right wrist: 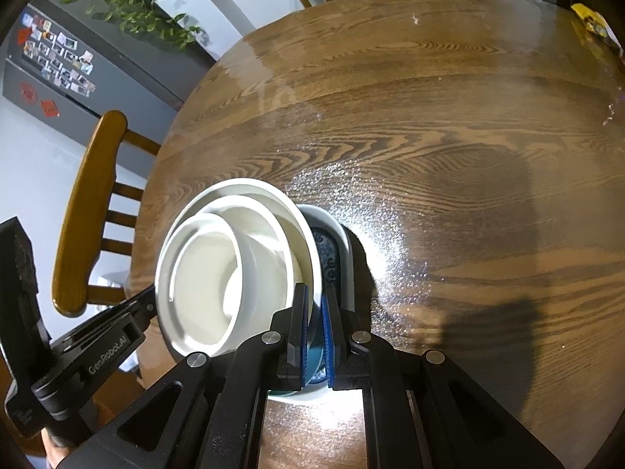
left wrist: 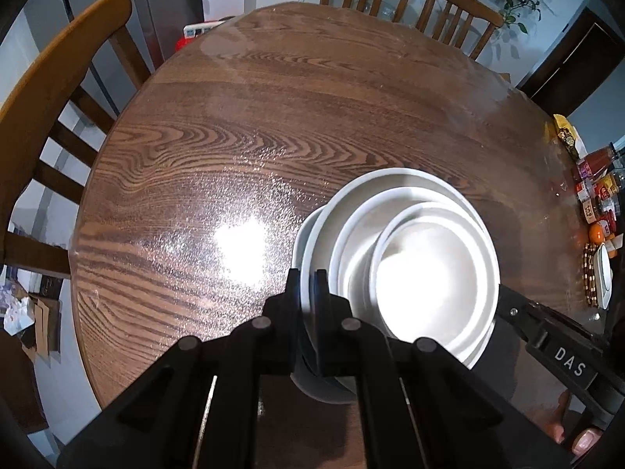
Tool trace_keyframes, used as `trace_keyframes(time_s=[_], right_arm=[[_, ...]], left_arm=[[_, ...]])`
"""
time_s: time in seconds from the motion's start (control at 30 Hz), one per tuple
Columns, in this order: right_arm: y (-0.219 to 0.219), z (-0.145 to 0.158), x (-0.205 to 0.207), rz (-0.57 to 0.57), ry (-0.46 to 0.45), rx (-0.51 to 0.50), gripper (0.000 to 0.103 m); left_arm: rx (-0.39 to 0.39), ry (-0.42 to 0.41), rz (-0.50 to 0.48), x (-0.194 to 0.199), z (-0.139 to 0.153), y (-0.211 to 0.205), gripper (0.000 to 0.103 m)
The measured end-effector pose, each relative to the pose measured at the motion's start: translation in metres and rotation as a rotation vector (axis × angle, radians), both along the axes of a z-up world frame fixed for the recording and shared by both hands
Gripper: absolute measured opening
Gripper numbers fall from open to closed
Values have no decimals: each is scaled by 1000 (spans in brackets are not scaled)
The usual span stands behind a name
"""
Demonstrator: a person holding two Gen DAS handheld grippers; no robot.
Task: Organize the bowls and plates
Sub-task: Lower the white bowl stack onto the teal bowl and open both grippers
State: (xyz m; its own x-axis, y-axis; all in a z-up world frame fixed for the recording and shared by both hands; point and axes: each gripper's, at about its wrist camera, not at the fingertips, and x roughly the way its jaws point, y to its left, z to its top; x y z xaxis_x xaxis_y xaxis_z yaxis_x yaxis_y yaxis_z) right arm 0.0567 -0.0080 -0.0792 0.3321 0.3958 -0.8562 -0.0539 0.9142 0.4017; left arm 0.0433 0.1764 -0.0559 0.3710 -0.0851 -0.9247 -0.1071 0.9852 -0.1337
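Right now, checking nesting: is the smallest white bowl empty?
Yes, the smallest white bowl shows only bare white inside, nested in the larger white bowls.

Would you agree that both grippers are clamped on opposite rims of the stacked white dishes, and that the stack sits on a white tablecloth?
Not quite: the table is bare brown wood, with no tablecloth, as the left wrist view shows. The rest holds: the left gripper and right gripper are clamped on opposite rims of the stacked white dishes.

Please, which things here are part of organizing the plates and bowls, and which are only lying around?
Job: nested white bowls; dish with blue pattern under them; left gripper and right gripper, both clamped on rims.

Lying about: sauce bottles, yellow packet, chairs.
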Motion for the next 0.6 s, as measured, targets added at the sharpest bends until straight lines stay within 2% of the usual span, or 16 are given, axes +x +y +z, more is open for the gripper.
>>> trace_keyframes(time_s=[0.1, 0.17, 0.23, 0.27, 0.33, 0.4, 0.47, 0.53, 0.57, 0.6], right_arm=[[-1, 2, -1, -17, -31, -20, 10], [-3, 9, -4, -33, -76, -38, 10], [-4, 17, -7, -44, -118, -56, 10], [-5, 21, -8, -48, -134, -65, 10], [-6, 29, -13, -46, -162, -72, 10], [-5, 37, -22, -38, -195, -87, 10], [-3, 42, -30, -24, -219, -104, 10], [-1, 46, -41, -3, -239, -128, 15], [1, 47, -46, 7, -246, -139, 27], [1, 47, -52, 15, -254, -148, 44]], left_arm=[[-3, -15, 7, -1, 0, 3, 8], [11, -36, 12, -4, 3, 5, 17], [31, -64, 21, -6, 8, 9, 31], [33, -69, 24, -8, 10, 11, 34], [29, -94, 29, -12, 16, 16, 51], [39, -122, 27, -19, 23, 18, 61], [59, -150, 18, -26, 31, 18, 63], [69, -171, 2, -36, 37, 18, 74], [76, -180, -9, -41, 39, 18, 76], [79, -190, -22, -47, 42, 17, 77]])
